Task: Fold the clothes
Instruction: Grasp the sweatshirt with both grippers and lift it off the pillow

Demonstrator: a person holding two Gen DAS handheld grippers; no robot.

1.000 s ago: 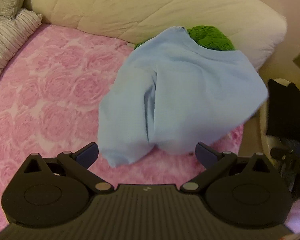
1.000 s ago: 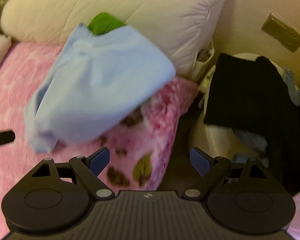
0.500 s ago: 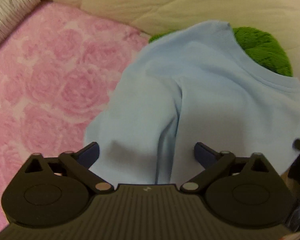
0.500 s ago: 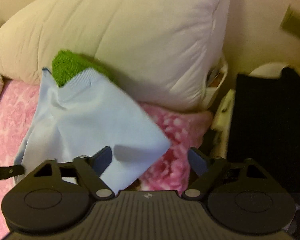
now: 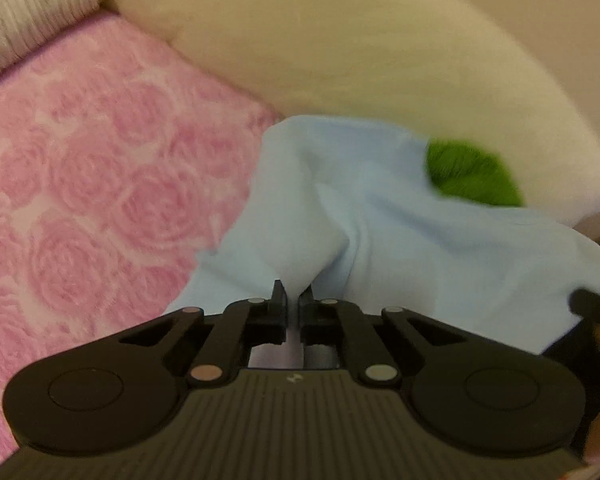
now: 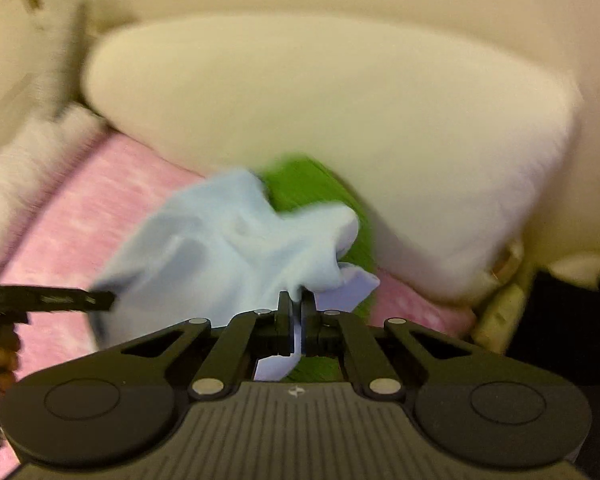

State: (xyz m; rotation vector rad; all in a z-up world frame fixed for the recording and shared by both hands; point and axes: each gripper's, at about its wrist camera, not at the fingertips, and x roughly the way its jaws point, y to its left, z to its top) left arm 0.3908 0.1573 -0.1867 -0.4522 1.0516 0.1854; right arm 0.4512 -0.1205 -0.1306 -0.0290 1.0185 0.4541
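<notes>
Left wrist and right wrist: both grippers' jaws clench folds of the light-blue garment (image 5: 380,216) between them.

A home bedroom: bed under pink rose blanket (image 5: 100,168), big cream pillow (image 6: 340,128) at its head, clothes (image 5: 380,220) lying loose on top.

green knit (image 5: 476,180) mostly hidden, blurred
</notes>
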